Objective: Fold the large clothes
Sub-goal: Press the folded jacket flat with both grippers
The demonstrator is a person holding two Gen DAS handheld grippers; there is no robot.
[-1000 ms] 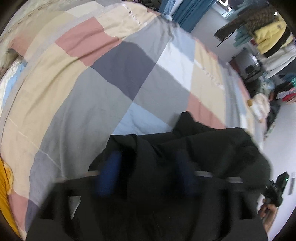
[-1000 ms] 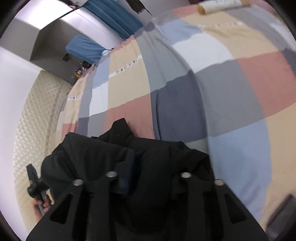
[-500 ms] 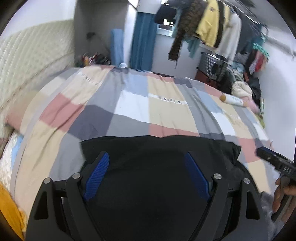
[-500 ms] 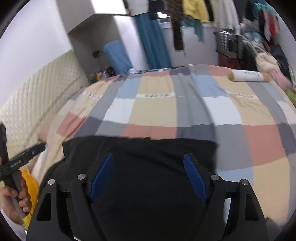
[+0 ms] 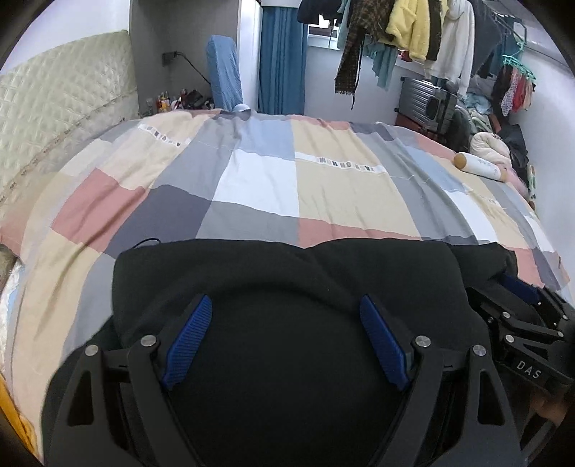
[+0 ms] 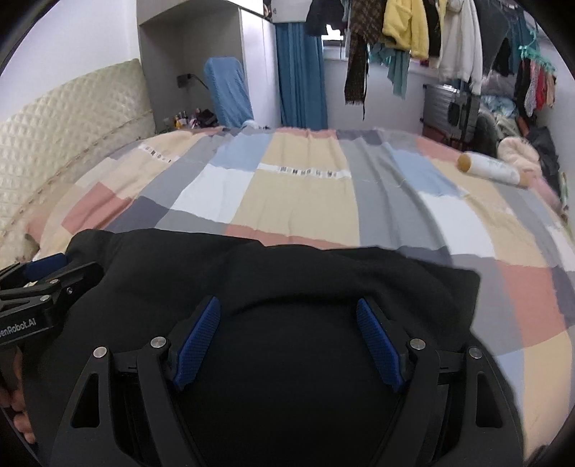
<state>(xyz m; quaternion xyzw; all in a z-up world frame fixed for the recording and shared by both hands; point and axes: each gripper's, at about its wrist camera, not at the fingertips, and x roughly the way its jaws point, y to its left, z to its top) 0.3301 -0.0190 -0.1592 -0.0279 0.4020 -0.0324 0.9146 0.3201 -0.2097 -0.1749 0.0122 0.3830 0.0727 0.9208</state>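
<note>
A black garment [image 5: 287,280] lies folded on the near part of the patchwork bedspread [image 5: 323,179]. It also shows in the right wrist view [image 6: 280,280]. My left gripper [image 5: 285,305] hovers over its left part, jaws wide open and empty. My right gripper [image 6: 287,307] hovers over its right part, also wide open and empty. The right gripper shows at the right edge of the left wrist view [image 5: 517,287]. The left gripper shows at the left edge of the right wrist view [image 6: 46,267].
A white and tan bottle [image 5: 479,166] lies at the bed's far right, also in the right wrist view [image 6: 492,169]. A quilted headboard [image 5: 61,118] runs along the left. Hanging clothes [image 5: 413,28], a blue curtain [image 5: 282,57] and a suitcase [image 5: 427,104] stand beyond the bed.
Both grippers went from shut on the black garment to wide open and tilted up. The garment now lies flat on the bed. The two grippers stand closer together.
</note>
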